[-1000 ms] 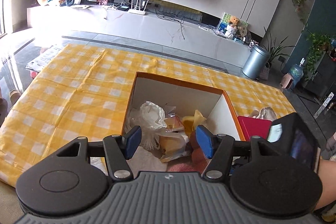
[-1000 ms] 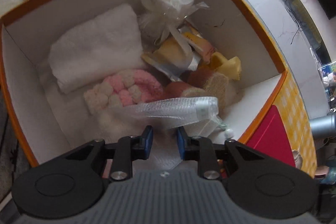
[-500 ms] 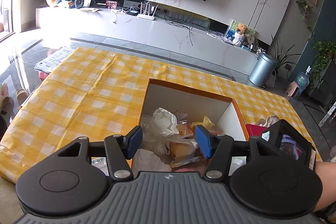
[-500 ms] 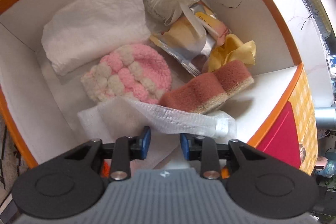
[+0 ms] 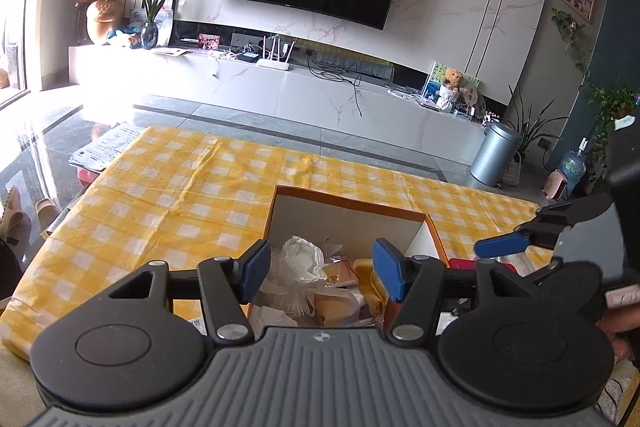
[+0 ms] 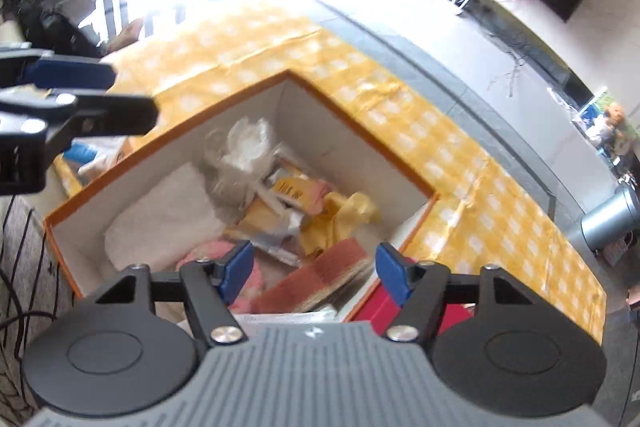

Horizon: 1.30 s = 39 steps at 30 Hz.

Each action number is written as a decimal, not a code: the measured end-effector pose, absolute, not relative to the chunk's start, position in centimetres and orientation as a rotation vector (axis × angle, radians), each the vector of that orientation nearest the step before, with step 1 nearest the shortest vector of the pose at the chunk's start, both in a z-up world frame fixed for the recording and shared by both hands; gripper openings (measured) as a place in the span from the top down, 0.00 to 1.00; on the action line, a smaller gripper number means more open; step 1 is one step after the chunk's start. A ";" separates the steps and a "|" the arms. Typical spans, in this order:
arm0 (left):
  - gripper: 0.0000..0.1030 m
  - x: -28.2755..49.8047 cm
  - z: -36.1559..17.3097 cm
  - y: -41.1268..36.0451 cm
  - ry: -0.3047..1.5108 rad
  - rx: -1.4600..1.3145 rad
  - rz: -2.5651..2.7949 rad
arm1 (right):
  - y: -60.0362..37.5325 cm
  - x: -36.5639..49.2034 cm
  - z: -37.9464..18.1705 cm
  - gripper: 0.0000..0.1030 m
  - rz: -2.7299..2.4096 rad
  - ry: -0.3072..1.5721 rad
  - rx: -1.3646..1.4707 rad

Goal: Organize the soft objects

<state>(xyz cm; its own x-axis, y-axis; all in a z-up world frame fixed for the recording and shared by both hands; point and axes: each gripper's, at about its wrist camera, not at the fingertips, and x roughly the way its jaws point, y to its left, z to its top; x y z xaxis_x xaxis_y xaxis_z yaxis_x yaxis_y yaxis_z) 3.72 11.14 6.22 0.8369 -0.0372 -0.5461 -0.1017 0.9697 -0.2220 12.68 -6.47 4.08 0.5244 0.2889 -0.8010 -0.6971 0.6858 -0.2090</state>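
Left gripper (image 5: pixel 318 273) is same as a sec ago: jaws wide, nothing between the pads, it hovers at the near-left side of the orange box (image 6: pixel 362 129), only a bit higher now.

In the box, left to right: white towel (image 6: pixel 160 219), pink knit piece (image 6: pixel 208 251), clear bag w/ white stuffing (image 6: pixel 244 143), snack packets (image 6: pixel 296 193), yellow cloth (image 6: pixel 340 215), brown sponge (image 6: pixel 320 279).

Right gripper (image 6: pixel 314 273): big change here. A sec ago it was nearly closed, low inside the box w/ a white mesh piece in front of it; now I see it up above the rim, jaws opening, nothing between them. The mesh piece I cannot find now, prob. hidden under the gripper body. I judge this drop is done & both hands are free for the next soft item.
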 end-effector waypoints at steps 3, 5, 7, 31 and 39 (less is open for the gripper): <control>0.32 3.5 6.5 11.1 0.564 -0.256 0.035 | -9.8 13.2 6.2 0.33 0.598 0.779 -0.442; 0.32 3.6 6.7 10.7 0.561 -0.253 0.019 | -12.5 13.5 7.5 0.31 0.545 0.731 -0.359; 0.32 3.7 6.7 10.0 0.566 -0.244 0.003 | -15.6 13.9 8.1 0.31 0.493 0.679 -0.260; 0.30 7.1 4.4 -5.3 0.689 -0.040 -0.187 | -36.8 20.0 -3.5 0.20 0.144 0.712 0.417; 0.30 7.5 3.4 -8.0 0.690 -0.011 -0.120 | -43.1 22.2 -14.1 0.30 0.126 0.928 1.025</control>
<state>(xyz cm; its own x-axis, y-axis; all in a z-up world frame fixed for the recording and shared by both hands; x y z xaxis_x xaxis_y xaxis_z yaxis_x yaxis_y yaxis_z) 7.48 -7.98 3.38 0.7644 -0.1142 -0.6346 0.1068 0.9930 -0.0501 22.24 -43.09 -14.06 0.6273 0.4930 -0.6029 0.3149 0.5475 0.7753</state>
